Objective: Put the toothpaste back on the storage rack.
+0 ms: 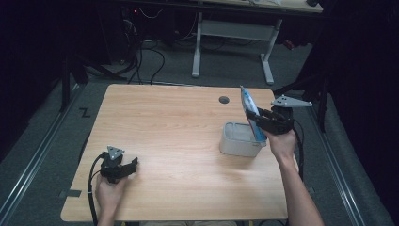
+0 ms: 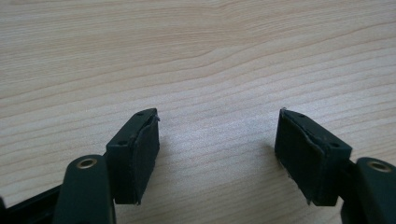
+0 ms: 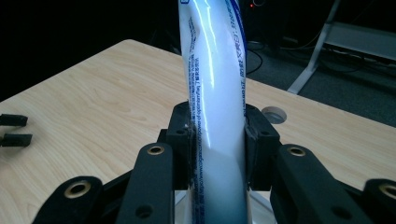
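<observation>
The right gripper is closed on a white and blue pouch, its 2 black jaws pressing the pouch's sides flat between them. In the right gripper view the pouch rises upright from between the jaws, glossy, with small printed text running along its edge and a blue band near the top. In the high view the right gripper is held in the person's right hand at the right side of the tabletop, and the pouch stands tilted, its lower end reaching down into a grey rectangular bin. The bin sits on the tabletop just beside the hand, with a round grommet hole in the wood a little beyond it.

The left gripper has its 2 jaws spread wide with nothing between them, bare wood grain showing in the gap. In the high view the left gripper rests low over the near left corner of the tabletop, well apart from the bin, in the person's left hand. Beyond the tabletop a white-legged desk stands on the grey floor among dark cables.
</observation>
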